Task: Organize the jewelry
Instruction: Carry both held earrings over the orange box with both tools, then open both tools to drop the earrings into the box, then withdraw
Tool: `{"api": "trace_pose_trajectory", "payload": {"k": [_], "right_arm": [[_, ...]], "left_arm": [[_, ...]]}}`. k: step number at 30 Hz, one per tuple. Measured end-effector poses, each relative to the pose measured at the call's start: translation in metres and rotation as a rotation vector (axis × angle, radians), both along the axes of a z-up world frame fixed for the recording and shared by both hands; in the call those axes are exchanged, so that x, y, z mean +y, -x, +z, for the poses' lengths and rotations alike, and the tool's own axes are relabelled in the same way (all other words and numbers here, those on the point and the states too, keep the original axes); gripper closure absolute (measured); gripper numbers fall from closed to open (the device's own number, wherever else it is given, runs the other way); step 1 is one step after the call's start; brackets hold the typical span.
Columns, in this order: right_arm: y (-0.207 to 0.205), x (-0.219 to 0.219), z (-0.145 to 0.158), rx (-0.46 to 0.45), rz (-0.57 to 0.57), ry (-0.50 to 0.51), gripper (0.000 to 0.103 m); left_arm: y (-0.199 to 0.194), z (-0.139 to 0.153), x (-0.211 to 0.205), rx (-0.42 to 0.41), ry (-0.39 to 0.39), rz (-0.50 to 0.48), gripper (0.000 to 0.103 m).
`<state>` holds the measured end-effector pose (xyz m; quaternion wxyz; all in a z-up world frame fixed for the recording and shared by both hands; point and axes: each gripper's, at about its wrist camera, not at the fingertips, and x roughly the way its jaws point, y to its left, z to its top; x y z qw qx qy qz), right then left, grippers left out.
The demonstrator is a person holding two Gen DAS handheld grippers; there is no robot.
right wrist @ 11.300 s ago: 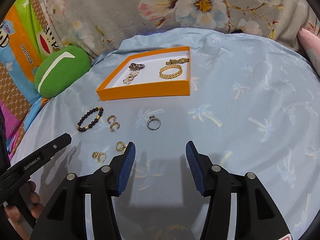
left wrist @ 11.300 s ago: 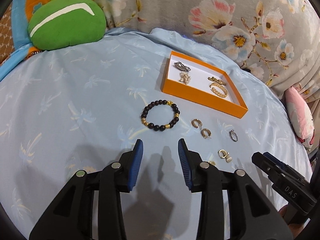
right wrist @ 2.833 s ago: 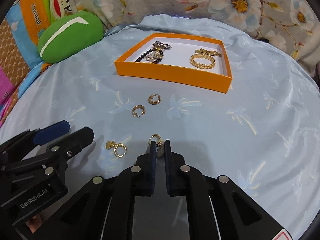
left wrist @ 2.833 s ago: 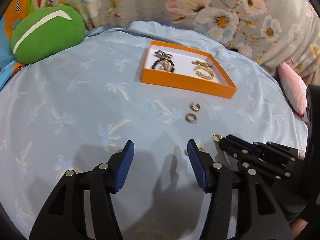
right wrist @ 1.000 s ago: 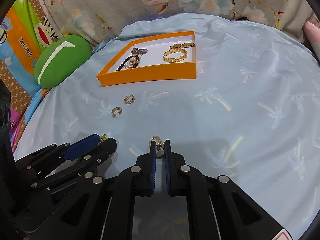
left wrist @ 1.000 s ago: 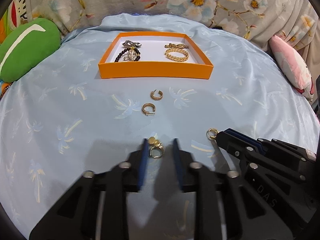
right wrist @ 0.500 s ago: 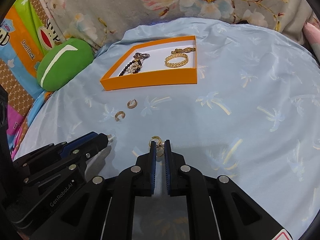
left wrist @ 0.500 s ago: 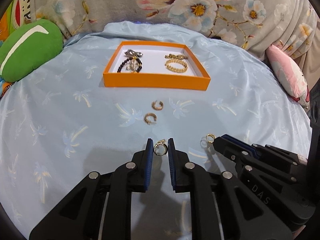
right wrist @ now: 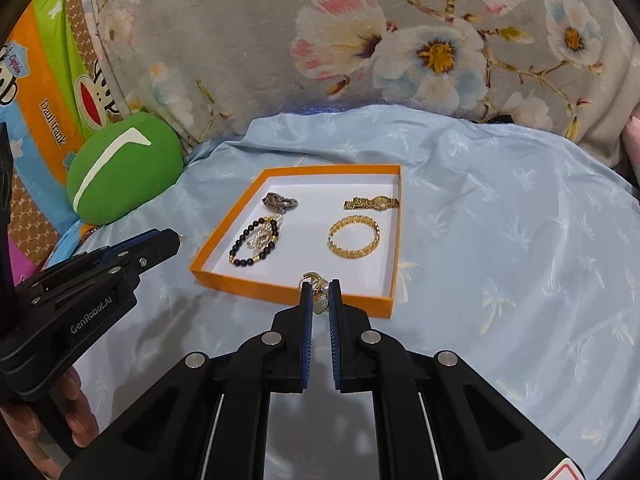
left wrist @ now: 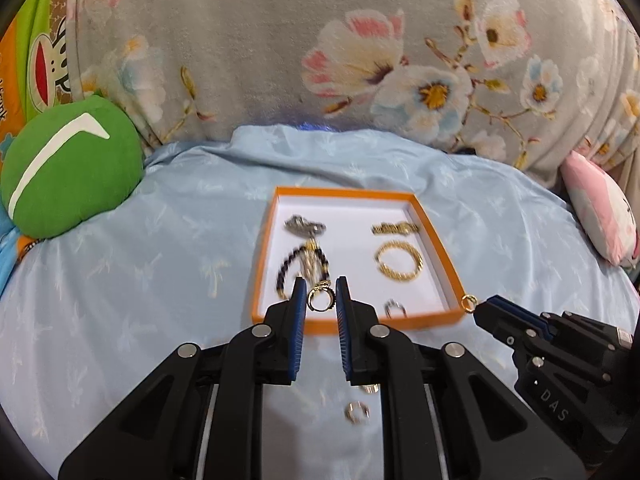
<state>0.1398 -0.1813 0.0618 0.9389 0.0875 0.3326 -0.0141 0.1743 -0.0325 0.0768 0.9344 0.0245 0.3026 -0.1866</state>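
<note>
A: Left tool is clamped on a gold earring, raised over the near edge of the orange box.

B: Right tool?

A: Pinched tight on a second earring, a pale bead on it between the pads, hovering at the box's near wall.

B: Box contents, left to right?

A: Silver piece at the back left, black bead bracelet in front of it with a pale piece lying on it, gold chain bracelet right of centre, gold watch behind that. Small ring by the near wall.

B: Outside the box?

A: Two more gold earrings: one on the blue sheet between the left tool's arms, another half hidden just above. Green cushion far left.
</note>
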Motion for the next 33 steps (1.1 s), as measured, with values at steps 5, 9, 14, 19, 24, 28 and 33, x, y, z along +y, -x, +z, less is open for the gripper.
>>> {"api": "trace_pose_trajectory", "payload": {"k": [5,9,14,19,24,28,33], "right_arm": [[-0.031,-0.003,-0.008,0.007,-0.001,-0.011,0.096],[-0.051,-0.003,-0.019,0.024,-0.001,-0.006,0.096],[-0.065,-0.008,-0.036,0.049,-0.008,-0.011,0.096],[-0.072,-0.017,-0.045,0.055,-0.015,-0.051,0.095],[-0.07,-0.018,-0.045,0.039,-0.022,-0.046,0.094],[-0.069,-0.014,-0.045,0.033,-0.016,-0.026,0.094],[-0.068,-0.015,-0.044,0.021,-0.016,-0.024,0.093]], "left_arm": [[-0.033,-0.007,-0.012,0.005,-0.001,0.007,0.089],[-0.053,-0.019,-0.023,0.022,-0.007,0.0,0.089],[-0.069,-0.039,-0.033,0.044,-0.029,0.003,0.089],[-0.077,-0.05,-0.033,0.052,-0.046,0.019,0.088],[-0.081,-0.054,-0.031,0.049,-0.056,0.042,0.088],[-0.081,-0.056,-0.032,0.051,-0.061,0.044,0.088],[-0.081,-0.057,-0.033,0.052,-0.062,0.044,0.08]]}}
